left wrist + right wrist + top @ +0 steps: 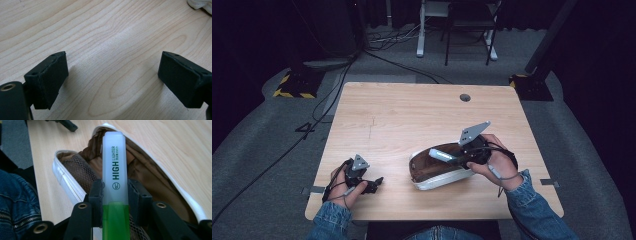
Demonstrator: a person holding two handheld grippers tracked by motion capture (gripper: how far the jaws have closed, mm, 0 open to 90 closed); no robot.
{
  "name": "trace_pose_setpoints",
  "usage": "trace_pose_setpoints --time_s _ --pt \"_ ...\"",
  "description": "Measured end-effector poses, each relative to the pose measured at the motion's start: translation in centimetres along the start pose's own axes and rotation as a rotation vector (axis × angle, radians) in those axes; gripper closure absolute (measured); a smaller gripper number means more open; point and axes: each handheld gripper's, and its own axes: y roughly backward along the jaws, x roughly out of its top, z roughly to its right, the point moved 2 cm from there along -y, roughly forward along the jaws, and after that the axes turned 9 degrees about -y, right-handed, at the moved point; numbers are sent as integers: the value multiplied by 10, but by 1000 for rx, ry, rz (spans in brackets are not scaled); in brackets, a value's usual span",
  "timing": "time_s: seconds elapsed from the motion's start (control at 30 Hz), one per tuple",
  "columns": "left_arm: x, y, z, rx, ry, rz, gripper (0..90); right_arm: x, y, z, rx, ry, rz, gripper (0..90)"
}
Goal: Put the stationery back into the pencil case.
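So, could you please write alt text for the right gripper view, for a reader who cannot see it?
The right tongs are shut on a green highlighter with a pale cap, pointing it into an open white pencil case with a brown lining, which lies on a light wooden table.

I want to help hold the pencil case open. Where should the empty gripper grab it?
Grab the white rim nearest the left gripper, coming in level from that side. The pencil case lies open there, so the thin edge fits between open fingers, away from the highlighter in the right gripper.
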Motion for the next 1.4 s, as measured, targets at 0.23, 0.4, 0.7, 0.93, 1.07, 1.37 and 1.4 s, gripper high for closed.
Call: trace_pose_setpoints --time_s 0.23,0.4,0.7,0.93,1.07,1.37,1.4 --pt "0 0 0 0 -1 0 96 1 -11 -2 12 32 -32 671" --pt "0 0 0 0 0 0 96 1 -17 -1 20 45 -44 671" --pt "0 0 0 0 -1 0 96 1 -24 4 14 69 -43 671" --pt "0 0 0 0 0 0 96 2 -29 5 10 78 -4 582" --pt "0 0 0 0 0 0 96 2 -30 7 -18 64 25 482" --pt "0 0 0 -1 0 0 95 2 -22 11 -46 53 72 409" --pt "0 0 0 0 0 0 95 2 -20 11 -49 48 82 403"
